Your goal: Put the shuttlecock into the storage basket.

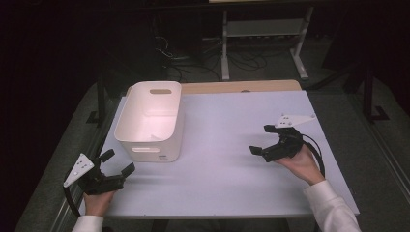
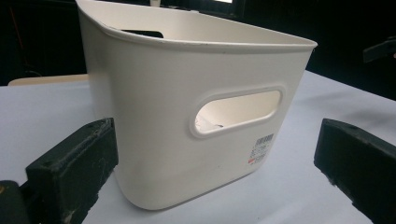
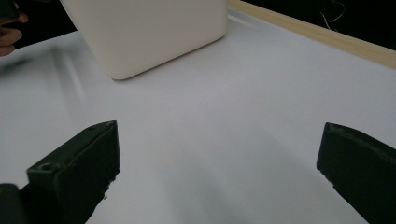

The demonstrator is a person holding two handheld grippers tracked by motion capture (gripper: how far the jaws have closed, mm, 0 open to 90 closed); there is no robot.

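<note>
A white plastic bin (image 1: 151,121) with cut-out handles stands on the left half of the white table (image 1: 227,179). My left gripper (image 1: 117,162) rests near the table's front left corner, open, its jaws pointing at the bin's near wall (image 2: 187,116) with nothing between them. My right gripper (image 1: 262,139) sits at the right side of the table, open and empty, aimed left across the bare tabletop toward the bin (image 3: 149,32). In the left gripper view (image 2: 215,172) and the right gripper view (image 3: 219,172) the jaws stand wide apart.
A wooden strip (image 1: 241,87) runs along the table's far edge. Beyond it a metal stand (image 1: 263,43) and cables lie on the dark floor. A barcode sticker (image 2: 260,148) marks the bin's near wall. Bare tabletop lies between the two grippers.
</note>
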